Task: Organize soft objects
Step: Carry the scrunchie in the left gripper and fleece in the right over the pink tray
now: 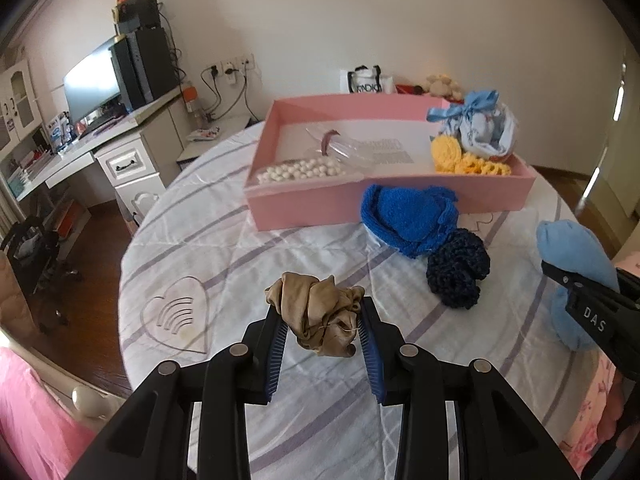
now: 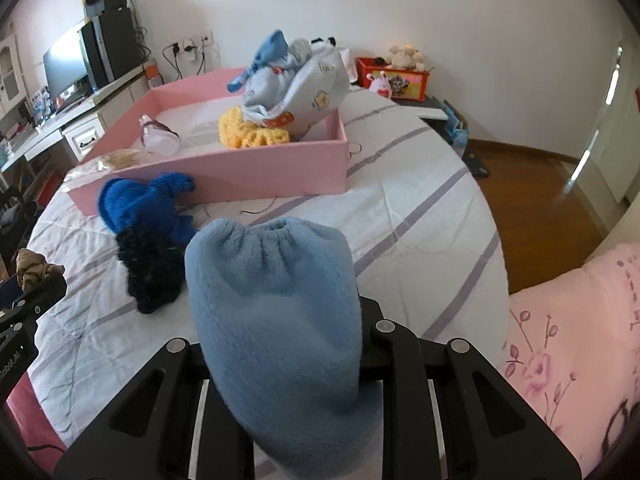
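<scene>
My left gripper (image 1: pixel 320 316) is shut on a crumpled tan cloth (image 1: pixel 316 308), held just above the striped white bedcover (image 1: pixel 240 264). My right gripper (image 2: pixel 280 320) is shut on a light blue fleece pouch (image 2: pixel 272 292) that hides its fingers; the same pouch (image 1: pixel 572 252) shows at the right edge of the left wrist view. A royal blue knit piece (image 1: pixel 408 216) (image 2: pixel 140 204) and a dark navy knit piece (image 1: pixel 456 272) (image 2: pixel 152 276) lie in front of the pink tray (image 1: pixel 304 204) (image 2: pixel 248 176).
The tray holds a yellow knit piece (image 2: pixel 248 132), a pale blue cloth bundle (image 2: pixel 296 80), a bag of white beads (image 1: pixel 300 170) and a clear plastic item (image 2: pixel 160 136). A desk with a monitor (image 1: pixel 92 80) stands left. Pink floral bedding (image 2: pixel 572 340) lies right, beside wooden floor (image 2: pixel 540 208).
</scene>
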Tool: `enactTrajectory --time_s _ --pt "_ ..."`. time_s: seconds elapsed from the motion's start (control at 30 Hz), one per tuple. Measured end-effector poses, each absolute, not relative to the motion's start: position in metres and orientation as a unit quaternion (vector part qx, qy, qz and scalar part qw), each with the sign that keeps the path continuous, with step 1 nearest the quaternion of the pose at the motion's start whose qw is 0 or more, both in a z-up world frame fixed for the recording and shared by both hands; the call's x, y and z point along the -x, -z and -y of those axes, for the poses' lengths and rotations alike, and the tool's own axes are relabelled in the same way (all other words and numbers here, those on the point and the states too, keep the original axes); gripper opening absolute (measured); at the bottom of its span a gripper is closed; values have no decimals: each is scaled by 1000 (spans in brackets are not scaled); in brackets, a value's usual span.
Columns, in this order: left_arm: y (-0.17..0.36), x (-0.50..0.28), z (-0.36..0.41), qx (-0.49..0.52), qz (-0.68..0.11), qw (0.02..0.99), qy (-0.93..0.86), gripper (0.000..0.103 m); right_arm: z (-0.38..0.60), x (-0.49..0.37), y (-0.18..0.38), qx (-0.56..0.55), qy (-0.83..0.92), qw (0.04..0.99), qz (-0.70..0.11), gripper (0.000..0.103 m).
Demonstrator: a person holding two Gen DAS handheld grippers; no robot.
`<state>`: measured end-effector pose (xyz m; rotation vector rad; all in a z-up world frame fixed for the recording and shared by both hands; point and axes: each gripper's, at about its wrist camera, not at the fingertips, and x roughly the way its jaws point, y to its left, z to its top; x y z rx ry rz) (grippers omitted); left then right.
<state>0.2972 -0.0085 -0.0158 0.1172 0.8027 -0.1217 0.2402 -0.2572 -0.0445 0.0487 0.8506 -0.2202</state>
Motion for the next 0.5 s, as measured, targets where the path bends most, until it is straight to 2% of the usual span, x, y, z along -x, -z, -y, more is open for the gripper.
enactTrajectory --time_s 0.5 --pt "-34 -244 -6 -39 -334 941 44 32 227 -201 -11 -3 78 934 -347 19"
